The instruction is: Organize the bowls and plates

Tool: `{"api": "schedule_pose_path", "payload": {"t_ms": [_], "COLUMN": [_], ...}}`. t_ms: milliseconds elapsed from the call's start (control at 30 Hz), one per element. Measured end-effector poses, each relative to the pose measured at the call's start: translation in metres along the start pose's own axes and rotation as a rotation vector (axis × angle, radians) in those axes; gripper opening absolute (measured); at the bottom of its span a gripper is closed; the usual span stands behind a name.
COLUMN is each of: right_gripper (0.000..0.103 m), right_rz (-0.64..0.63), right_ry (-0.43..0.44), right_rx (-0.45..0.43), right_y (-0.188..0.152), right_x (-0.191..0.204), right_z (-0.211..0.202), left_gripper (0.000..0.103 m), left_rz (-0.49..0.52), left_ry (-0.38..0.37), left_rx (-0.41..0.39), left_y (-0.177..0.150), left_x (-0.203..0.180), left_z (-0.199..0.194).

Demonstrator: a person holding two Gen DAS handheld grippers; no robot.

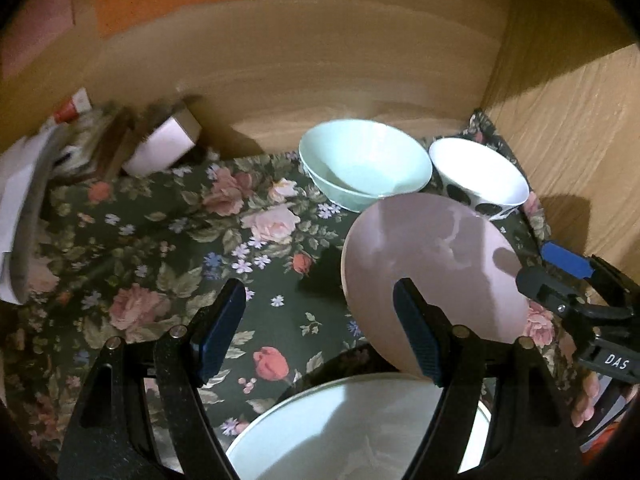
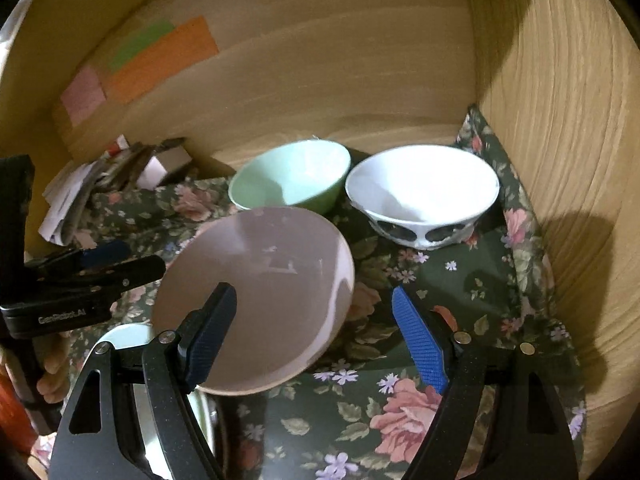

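A pink bowl [image 1: 432,264] [image 2: 264,292] sits tilted on the floral cloth, leaning over the rim of a pale plate [image 1: 352,428] [image 2: 132,336] at the near edge. My left gripper [image 1: 320,336] is open, its right finger in front of the pink bowl. My right gripper [image 2: 316,336] is open, its left finger in front of the pink bowl; it also shows in the left wrist view [image 1: 560,276]. A mint green bowl [image 1: 364,164] [image 2: 292,178] and a white bowl with black spots [image 1: 478,178] [image 2: 422,196] stand upright at the back.
Wooden walls close in the back [image 1: 320,80] and right side [image 2: 560,160]. A pile of papers and small boxes [image 1: 132,144] [image 2: 120,172] lies at the back left. The floral cloth [image 1: 180,240] [image 2: 460,280] covers the shelf floor.
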State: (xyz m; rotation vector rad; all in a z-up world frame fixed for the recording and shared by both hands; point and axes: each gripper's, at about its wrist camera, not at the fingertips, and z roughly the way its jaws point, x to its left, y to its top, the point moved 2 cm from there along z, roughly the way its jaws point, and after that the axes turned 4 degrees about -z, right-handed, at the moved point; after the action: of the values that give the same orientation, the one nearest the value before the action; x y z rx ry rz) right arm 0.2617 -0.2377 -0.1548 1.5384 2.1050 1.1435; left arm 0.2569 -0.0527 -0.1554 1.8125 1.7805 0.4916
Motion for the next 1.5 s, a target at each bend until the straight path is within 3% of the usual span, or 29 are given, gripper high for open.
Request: {"api": "schedule_pose_path", "payload": {"t_ms": [100, 233, 600, 767, 833, 1167, 1500], "right_gripper": [0.078, 0.072, 0.03, 0.02, 0.02, 0.02, 0.02], "right_rz": [0.014, 0.027, 0.078, 0.082, 0.079, 0.07, 0.061], "right_ry": [0.007, 0.018, 0.06, 0.075, 0.071, 0.05, 0.046], "right_rx": [0.016, 0.034, 0.096, 0.104, 0.102, 0.101, 0.037], "right_y": [-0.001, -0.004, -0.008, -0.009, -0.009, -0.007, 0.001], "right_x": [-0.004, -0.007, -0.014, -0.013, -0.013, -0.01, -0.002], "right_z": [0.009, 0.017, 0.036, 0.039, 0.04, 0.039, 0.014], "left_gripper": [0.076, 0.061, 0.034, 0.023, 0.017, 0.017, 0.017], "left_rz": [-0.001, -0.006, -0.012, -0.002, 0.001, -0.005, -0.014], "left_ry": [0.001, -0.011, -0.049, -0.061, -0.067, -0.045, -0.063], "left_rx": [0.026, 0.069, 0.138, 0.155, 0.154, 0.142, 0.059], "left_y": [0.0, -0.001, -0.004, -0.005, -0.006, -0.003, 0.005], "left_x": [-0.001, -0.003, -0.012, -0.018, -0.02, -0.023, -0.021], "left_z": [0.013, 0.028, 0.05, 0.056, 0.056, 0.053, 0.022]}}
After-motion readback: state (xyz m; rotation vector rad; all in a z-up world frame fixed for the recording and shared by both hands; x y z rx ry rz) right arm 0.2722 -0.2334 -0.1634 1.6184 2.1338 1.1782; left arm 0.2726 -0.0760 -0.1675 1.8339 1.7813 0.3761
